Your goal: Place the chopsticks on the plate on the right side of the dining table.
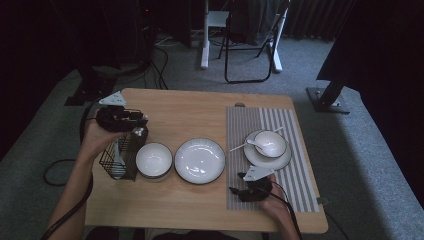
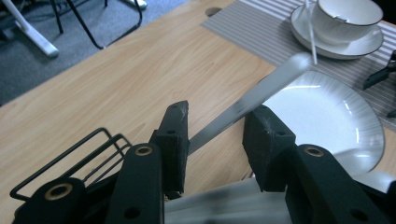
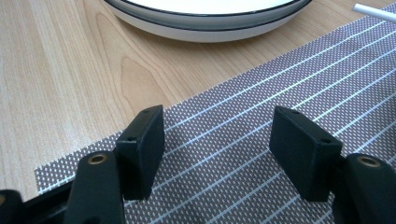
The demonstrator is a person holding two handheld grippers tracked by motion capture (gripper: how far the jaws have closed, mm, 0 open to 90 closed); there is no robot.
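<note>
My left claw (image 2: 215,135) sits over the wire basket (image 1: 120,157) at the worktop's (image 1: 190,110) left edge, a metal utensil handle (image 2: 252,100) between its jaws; contact unclear. My right claw (image 3: 217,154) rests wide open, holding nothing, on the striped mat (image 3: 261,116).

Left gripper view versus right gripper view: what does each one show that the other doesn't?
Left: a black wire basket, a blurred metal handle between the jaws of the left tool, a cup on a saucer. Right: the open right tool, close over the striped placemat. Shared: the white plate, that placemat, the wooden table.
</note>
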